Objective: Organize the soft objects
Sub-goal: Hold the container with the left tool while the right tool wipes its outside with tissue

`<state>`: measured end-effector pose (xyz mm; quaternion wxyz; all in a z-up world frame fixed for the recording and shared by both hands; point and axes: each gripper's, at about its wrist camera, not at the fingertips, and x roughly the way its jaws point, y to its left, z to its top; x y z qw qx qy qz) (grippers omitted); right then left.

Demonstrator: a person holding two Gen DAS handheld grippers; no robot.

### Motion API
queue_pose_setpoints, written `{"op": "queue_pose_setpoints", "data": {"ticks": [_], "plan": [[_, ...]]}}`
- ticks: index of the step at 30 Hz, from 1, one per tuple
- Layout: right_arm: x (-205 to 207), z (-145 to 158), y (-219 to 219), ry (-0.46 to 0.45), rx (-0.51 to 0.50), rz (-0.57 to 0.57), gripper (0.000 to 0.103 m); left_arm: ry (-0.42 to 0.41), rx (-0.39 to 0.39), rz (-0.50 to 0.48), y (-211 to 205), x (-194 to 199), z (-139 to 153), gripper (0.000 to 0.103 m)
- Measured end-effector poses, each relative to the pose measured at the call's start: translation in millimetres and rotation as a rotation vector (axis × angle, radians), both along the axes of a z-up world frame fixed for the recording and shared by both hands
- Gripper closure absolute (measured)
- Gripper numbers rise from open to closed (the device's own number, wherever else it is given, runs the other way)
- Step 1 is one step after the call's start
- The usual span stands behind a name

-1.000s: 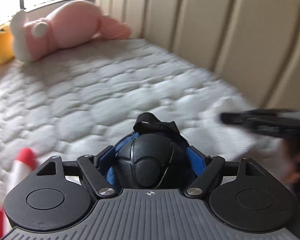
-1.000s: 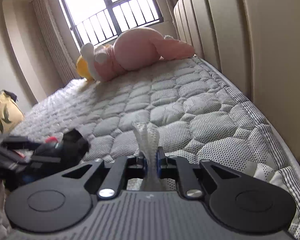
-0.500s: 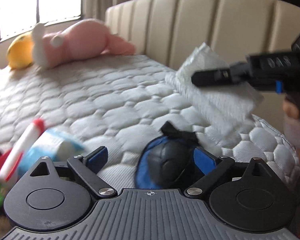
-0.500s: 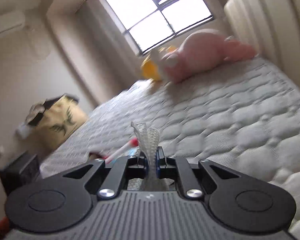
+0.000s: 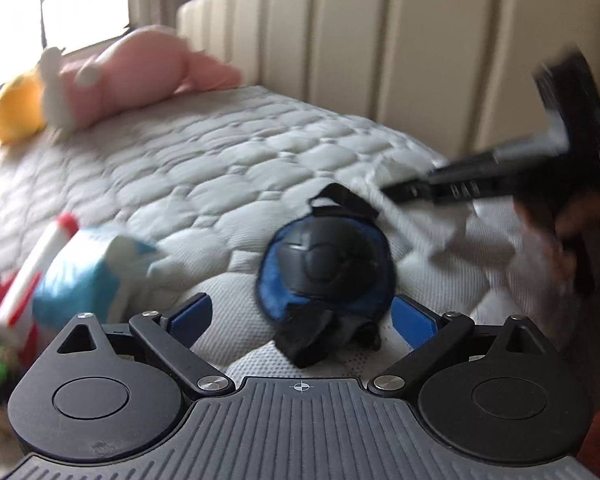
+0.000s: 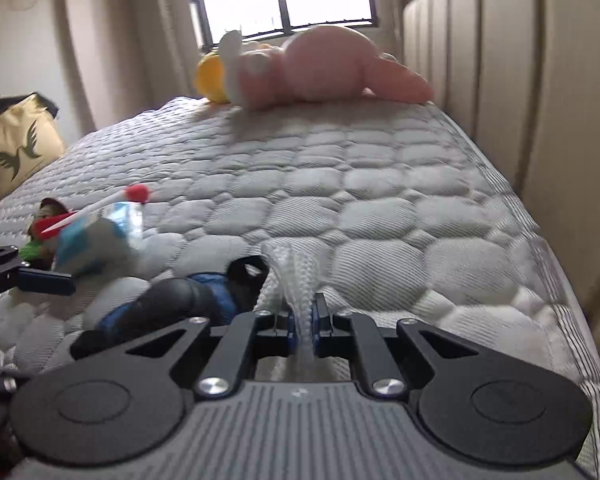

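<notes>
A black and blue padded guard (image 5: 326,268) lies on the quilted mattress (image 5: 220,152). My left gripper (image 5: 302,312) straddles it with its jaws opening wide, and the blue pads (image 5: 190,314) stand clear of its sides. My right gripper (image 6: 303,320) is shut on a white mesh cloth (image 6: 296,276) that sticks up between its fingers. In the left wrist view that right gripper (image 5: 388,194) comes in from the right with the cloth (image 5: 412,224) hanging just beyond the guard. The guard (image 6: 180,296) also shows low and left in the right wrist view.
A blue and white plush with a red-tipped stick (image 5: 88,276) lies left of the guard, beside red and green toys. A pink plush (image 6: 324,68) and a yellow one (image 6: 210,76) rest at the far end under the window. The beige headboard (image 5: 380,60) runs along the right. A tan bag (image 6: 16,148) stands left.
My left gripper's jaws spread and let go of the padded guard, which now rests on the mattress. The right gripper has swung in lower, bringing the white cloth close to the guard.
</notes>
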<state>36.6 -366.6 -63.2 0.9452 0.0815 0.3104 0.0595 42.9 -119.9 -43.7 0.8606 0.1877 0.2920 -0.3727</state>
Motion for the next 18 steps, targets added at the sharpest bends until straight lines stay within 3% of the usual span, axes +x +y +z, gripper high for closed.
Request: {"op": "queue_pose_setpoints", "data": {"ticks": [3,7,9,14,18], "plan": [[-10,-1,-7,0.01,0.091,0.023,0.093,-0.101,0.103,-0.096,-15,-14,-6,0.004],[-17,4,7,0.014,0.313,0.176,0.093,-0.189,0.218,-0.205,-29,-28,-15,0.004],[-17,5,24,0.017,0.334,0.257,0.093,-0.251,0.272,-0.261,-33,-34,-20,0.004],[-18,1,48,0.002,0.085,0.279,0.094,-0.366,0.34,-0.362,-39,-35,-25,0.002],[-16,1,17,0.01,0.017,0.126,0.094,-0.33,0.323,-0.336,-42,-17,-25,0.002]]}}
